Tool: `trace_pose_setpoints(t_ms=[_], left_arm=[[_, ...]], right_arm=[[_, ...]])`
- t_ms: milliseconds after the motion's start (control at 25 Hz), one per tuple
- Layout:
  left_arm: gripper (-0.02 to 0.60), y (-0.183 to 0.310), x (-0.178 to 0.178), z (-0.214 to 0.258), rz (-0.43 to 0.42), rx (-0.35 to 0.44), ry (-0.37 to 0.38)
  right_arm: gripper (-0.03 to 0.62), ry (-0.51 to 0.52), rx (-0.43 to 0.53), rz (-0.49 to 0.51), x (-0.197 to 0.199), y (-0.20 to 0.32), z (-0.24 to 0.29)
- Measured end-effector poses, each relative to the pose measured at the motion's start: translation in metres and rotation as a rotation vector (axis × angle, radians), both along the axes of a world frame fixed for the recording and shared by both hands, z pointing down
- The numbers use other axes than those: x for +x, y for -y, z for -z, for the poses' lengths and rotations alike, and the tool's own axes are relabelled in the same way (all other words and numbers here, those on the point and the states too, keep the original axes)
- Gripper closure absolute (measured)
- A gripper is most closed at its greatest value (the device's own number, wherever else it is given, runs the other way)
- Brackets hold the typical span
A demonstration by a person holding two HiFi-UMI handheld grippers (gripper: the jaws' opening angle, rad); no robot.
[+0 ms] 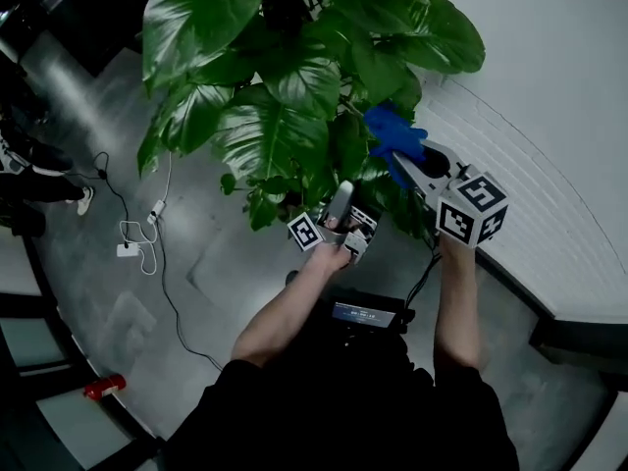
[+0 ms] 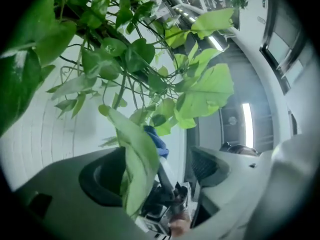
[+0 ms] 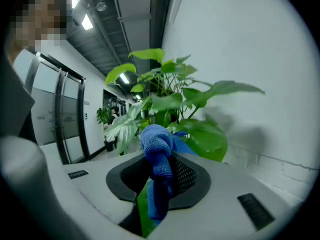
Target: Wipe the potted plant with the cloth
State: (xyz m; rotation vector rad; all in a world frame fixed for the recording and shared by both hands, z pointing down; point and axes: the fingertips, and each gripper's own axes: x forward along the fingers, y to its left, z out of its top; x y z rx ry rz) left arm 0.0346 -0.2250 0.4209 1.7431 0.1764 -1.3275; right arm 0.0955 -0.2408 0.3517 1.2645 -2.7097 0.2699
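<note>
The potted plant (image 1: pixel 294 67) has big green leaves and fills the top of the head view. My right gripper (image 1: pixel 412 160) is shut on a blue cloth (image 1: pixel 392 130) pressed against the leaves on the plant's right side. In the right gripper view the cloth (image 3: pixel 160 169) is bunched between the jaws, with a strip of green leaf (image 3: pixel 144 216) beneath it. My left gripper (image 1: pixel 340 199) points up under the foliage and is open. A long leaf (image 2: pixel 132 166) hangs between its jaws, close to the left one. The cloth (image 2: pixel 156 139) shows beyond it. The pot is hidden.
A white curved wall and ledge (image 1: pixel 549 165) run close behind the plant on the right. White cables and a power strip (image 1: pixel 137 248) lie on the grey floor to the left. A red object (image 1: pixel 103 388) sits at lower left. Shoes (image 1: pixel 39 165) stand at the left edge.
</note>
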Motion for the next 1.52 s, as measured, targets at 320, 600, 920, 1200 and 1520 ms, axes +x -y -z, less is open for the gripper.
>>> trace_pose_setpoints(t_ms=[320, 600, 920, 1200, 1520], left_arm=[[0.167, -0.008, -0.011, 0.014, -0.015, 0.045, 0.018], [0.167, -0.009, -0.007, 0.018, -0.004, 0.073, 0.076], [0.167, -0.009, -0.002, 0.014, -0.014, 0.065, 0.082], [0.167, -0.018, 0.009, 0.017, -0.037, 0.065, 0.072], [0.167, -0.025, 0.009, 0.025, -0.035, 0.081, 0.078]], right_arm=[[0.499, 0.073, -0.152, 0.125, -0.035, -0.041, -0.05], [0.499, 0.016, -0.23, 0.198, -0.038, -0.095, -0.091], [0.499, 0.201, -0.146, 0.195, -0.006, -0.114, -0.048], [0.499, 0.252, 0.179, 0.085, 0.02, -0.082, 0.054], [0.499, 0.138, -0.059, 0.184, -0.03, -0.066, -0.037]])
